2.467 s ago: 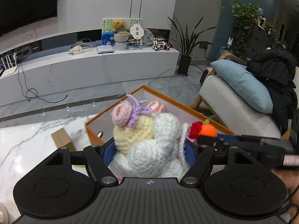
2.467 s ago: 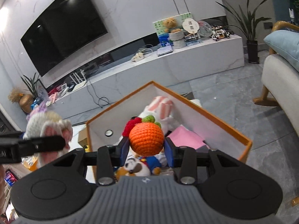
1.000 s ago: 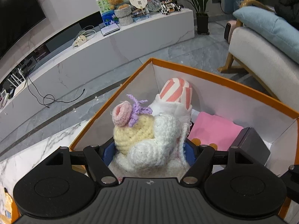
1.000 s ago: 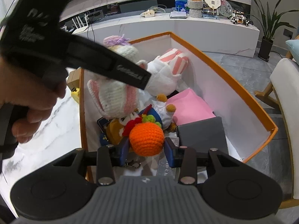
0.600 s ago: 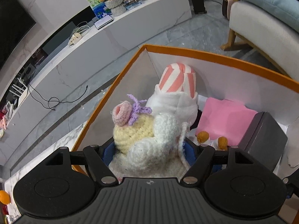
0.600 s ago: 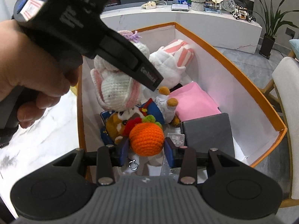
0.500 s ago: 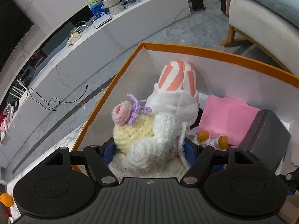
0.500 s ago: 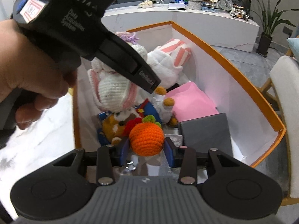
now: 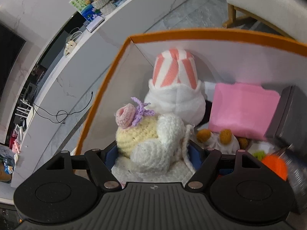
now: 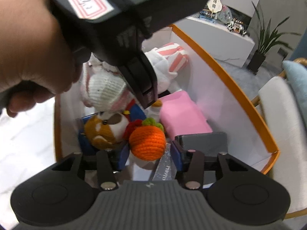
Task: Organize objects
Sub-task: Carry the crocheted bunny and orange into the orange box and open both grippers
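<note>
Left tool (image 9: 152, 154) — cream-white crochet bunny (image 9: 151, 143)

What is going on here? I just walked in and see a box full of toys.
A person is packing soft toys into an orange-rimmed box with two hand-held grippers. The left gripper is clamped on a white crocheted bunny, held inside the box next to a striped plush. The right gripper has its fingers apart around a crocheted orange, low in the box beside a pink pouch; whether it still grips is unclear.
</note>
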Available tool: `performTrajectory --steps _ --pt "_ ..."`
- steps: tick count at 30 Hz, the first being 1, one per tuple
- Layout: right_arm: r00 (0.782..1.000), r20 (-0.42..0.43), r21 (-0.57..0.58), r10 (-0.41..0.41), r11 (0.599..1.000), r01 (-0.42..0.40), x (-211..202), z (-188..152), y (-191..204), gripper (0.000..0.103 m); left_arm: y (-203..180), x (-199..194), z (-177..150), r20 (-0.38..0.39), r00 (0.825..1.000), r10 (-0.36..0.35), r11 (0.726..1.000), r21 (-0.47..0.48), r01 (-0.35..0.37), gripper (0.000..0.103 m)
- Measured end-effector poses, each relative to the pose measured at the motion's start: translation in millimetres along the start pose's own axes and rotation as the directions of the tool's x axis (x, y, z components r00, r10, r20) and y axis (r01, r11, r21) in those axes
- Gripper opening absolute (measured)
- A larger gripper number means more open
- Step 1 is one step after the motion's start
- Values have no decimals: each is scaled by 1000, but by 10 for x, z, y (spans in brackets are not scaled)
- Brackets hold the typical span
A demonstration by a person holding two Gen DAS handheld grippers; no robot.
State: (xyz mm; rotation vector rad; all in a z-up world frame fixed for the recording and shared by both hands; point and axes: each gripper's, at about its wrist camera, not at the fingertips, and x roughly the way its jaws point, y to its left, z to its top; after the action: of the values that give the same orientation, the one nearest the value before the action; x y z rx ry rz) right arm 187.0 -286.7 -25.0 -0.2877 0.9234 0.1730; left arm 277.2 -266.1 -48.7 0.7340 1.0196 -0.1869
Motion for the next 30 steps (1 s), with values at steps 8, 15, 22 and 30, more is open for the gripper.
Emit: performTrajectory --steps 8,15,22,30 --pt "990 -17 -84 -143 986 141 126 2 52 42 -103 130 -93 -34 999 26 997 67 -24 87" --pt "976 -18 -118 -218 970 214 198 10 67 46 -197 152 -101 -57 997 55 990 131 -48 94" --pt "987 -7 -74 -163 984 162 135 19 18 62 -97 95 -115 -46 999 16 994 108 -11 94" --pt "986 11 -76 -164 984 164 64 13 56 65 -158 -92 -82 13 1000 26 993 119 -27 94"
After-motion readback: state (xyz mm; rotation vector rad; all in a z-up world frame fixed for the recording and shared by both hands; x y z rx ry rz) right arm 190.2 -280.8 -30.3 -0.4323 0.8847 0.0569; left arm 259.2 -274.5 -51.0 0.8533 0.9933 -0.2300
